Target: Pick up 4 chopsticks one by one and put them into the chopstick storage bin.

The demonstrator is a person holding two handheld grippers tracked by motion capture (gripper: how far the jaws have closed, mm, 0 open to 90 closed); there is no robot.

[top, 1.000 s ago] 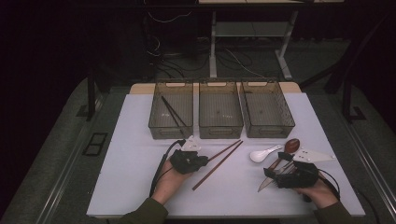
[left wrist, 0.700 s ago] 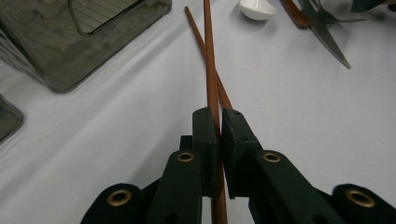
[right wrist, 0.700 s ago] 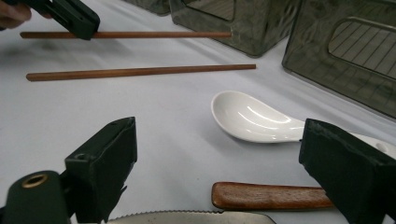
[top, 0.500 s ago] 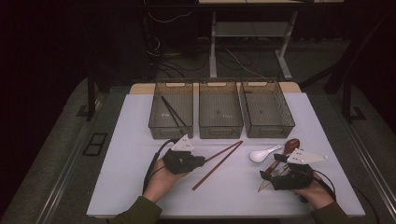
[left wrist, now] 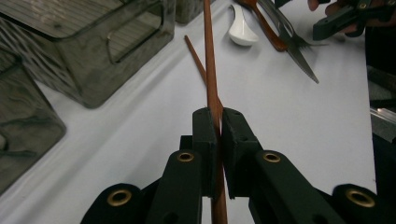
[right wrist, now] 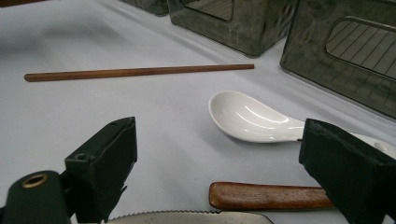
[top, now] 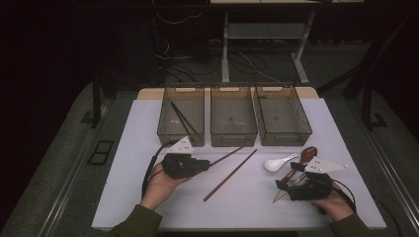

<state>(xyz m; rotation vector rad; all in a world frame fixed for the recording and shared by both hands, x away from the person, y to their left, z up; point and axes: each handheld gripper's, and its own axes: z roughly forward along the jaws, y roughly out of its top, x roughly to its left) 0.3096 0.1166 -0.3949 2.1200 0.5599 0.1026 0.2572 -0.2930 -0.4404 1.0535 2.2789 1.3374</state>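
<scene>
1. Bins: three clear plastic bins stand in a row at the far edge of the white surface (top: 123, 163). The left bin (top: 181, 117) holds dark chopsticks (top: 184, 118) lying aslant; the middle bin (top: 233, 117) and the right bin (top: 281, 117) look bare inside, though their dim ribbed floors could hide something small.
2. Left hand-held gripper (top: 206, 164): clamped on one end of a brown chopstick (top: 226, 156), whose far end points toward the middle bin.
3. Second chopstick (top: 230, 175): lies flat on the surface, slanting just right of the held one.
4. Right hand-held gripper (top: 282, 186): jaws wide apart, gripping nothing, near the front right corner.
5. Loose items by it: white spoon (top: 279, 162), wooden spoon (top: 302, 159), knife (top: 280, 193).
6. Left gripper view: the pads (left wrist: 205, 140) press the chopstick (left wrist: 210, 65) from both sides; the second chopstick (left wrist: 198, 63) crosses beneath it. A fork (left wrist: 295, 49) beside the wooden spoon (left wrist: 266, 28) is plain here, unclear from above.
7. Right gripper view: the knife's serrated blade (right wrist: 187, 217) and wooden handle (right wrist: 271, 196) lie between the open jaws, with the white spoon (right wrist: 252, 119) beyond.
</scene>
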